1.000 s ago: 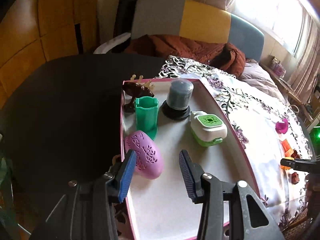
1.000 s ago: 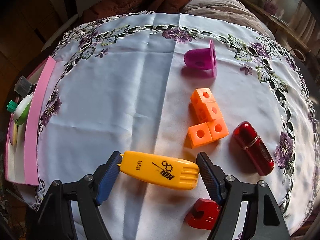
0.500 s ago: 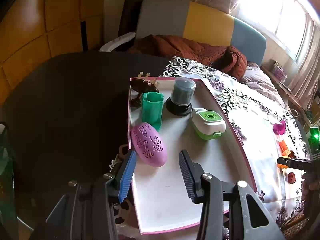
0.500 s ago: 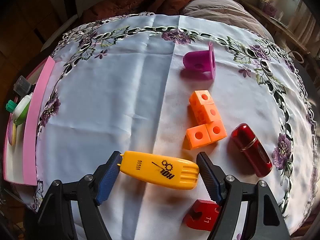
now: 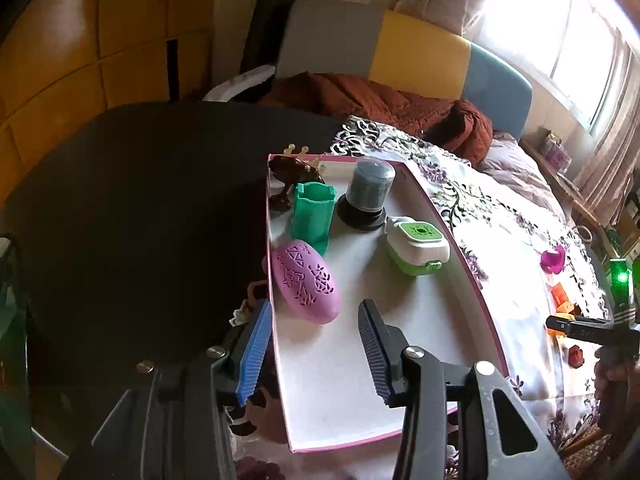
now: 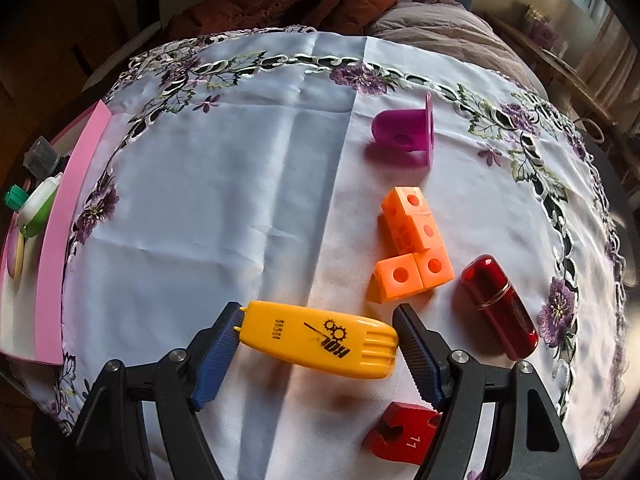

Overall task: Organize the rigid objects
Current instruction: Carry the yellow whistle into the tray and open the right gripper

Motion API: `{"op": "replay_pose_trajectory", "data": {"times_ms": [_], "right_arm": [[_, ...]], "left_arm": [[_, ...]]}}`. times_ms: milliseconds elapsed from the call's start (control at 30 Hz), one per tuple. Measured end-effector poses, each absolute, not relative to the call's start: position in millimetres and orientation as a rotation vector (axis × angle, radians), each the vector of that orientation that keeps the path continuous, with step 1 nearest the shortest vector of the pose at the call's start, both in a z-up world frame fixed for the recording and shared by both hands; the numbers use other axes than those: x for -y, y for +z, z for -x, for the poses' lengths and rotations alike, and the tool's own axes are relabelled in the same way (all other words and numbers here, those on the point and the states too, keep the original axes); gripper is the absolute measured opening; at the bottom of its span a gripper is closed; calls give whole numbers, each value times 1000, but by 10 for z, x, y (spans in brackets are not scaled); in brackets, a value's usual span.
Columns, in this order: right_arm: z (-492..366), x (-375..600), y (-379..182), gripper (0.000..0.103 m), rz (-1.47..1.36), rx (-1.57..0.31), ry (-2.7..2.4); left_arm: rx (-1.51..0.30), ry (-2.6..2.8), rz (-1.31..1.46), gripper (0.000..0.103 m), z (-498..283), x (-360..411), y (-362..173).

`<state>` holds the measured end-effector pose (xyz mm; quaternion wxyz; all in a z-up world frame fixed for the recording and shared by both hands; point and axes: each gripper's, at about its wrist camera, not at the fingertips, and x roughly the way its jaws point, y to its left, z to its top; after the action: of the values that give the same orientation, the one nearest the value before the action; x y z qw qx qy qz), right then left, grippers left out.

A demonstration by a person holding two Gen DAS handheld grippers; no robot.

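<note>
Two blue-padded fingers of the right gripper (image 6: 316, 340) are clamped on the ends of a yellow plastic comb-like tool (image 6: 320, 338), held above the embroidered white tablecloth (image 6: 224, 184). Beyond the tool an orange block cluster (image 6: 412, 248) is seen, a red capsule (image 6: 498, 308) beside it. The left gripper (image 5: 316, 344) is held spread and unloaded over the pink-rimmed tray (image 5: 460, 240), a purple patterned egg (image 5: 306, 282) just ahead.
</note>
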<state>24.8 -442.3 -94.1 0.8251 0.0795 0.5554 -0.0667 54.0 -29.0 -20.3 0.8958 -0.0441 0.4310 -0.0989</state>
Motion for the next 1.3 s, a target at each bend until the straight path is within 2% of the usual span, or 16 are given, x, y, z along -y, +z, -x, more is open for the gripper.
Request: {"op": "replay_pose_trajectory", "data": {"times_ms": [233,700,1167,1300], "right_arm": [[-241,4176,-729,76,-172,-1112,-77],[-517,2563,-81,76,-51,-960,337],[-1081,1472,-239,77,57,-944,468],[-1234,1360,-334,84,109,-956,430]], "left_arm": [[-894,-197,106,45,-510,148,-228],[-881,-143,161,45,-499,-178,-234],[-915,-97,200,45,-491,-436,-365],[-920,-105,200,45,-486,-433,-379]]}}
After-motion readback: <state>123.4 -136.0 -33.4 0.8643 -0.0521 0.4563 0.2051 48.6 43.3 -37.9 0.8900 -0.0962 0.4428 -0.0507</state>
